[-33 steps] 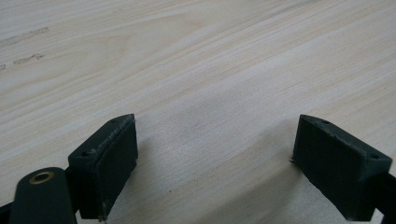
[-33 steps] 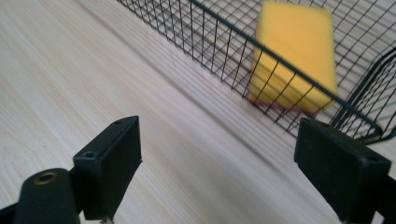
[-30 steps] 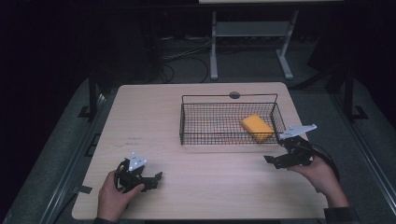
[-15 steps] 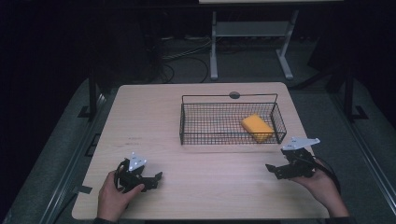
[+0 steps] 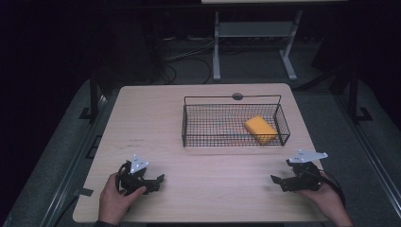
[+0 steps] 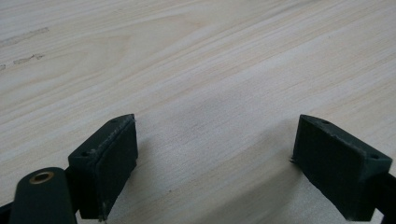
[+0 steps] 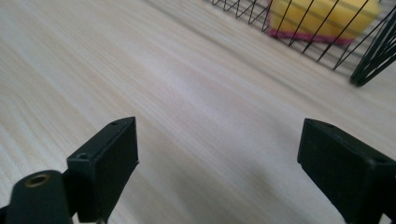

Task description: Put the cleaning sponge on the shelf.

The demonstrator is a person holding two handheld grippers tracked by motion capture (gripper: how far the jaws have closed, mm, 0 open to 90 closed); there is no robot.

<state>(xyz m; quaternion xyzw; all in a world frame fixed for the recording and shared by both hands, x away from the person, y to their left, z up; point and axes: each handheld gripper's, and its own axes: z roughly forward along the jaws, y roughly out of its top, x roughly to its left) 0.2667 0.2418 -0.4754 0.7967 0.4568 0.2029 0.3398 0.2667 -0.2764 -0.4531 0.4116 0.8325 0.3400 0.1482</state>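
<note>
Sponge (image 5: 260, 129) lies at the right end of the wire basket (image 5: 189, 124), far from my left gripper (image 5: 150, 183) and right gripper (image 5: 279, 181) near the table's (image 5: 151, 118) edge. Left gripper view: jaws spread, empty. Right gripper view: jaws spread, empty, sponge (image 7: 322, 16) beyond.

We are seeing: sponge (image 5: 260, 129) lying in basket (image 5: 189, 124), right end | basket sitting on table (image 5: 142, 118), far right | grippers (image 5: 160, 181) (image 5: 278, 181) resting near front corners.
</note>
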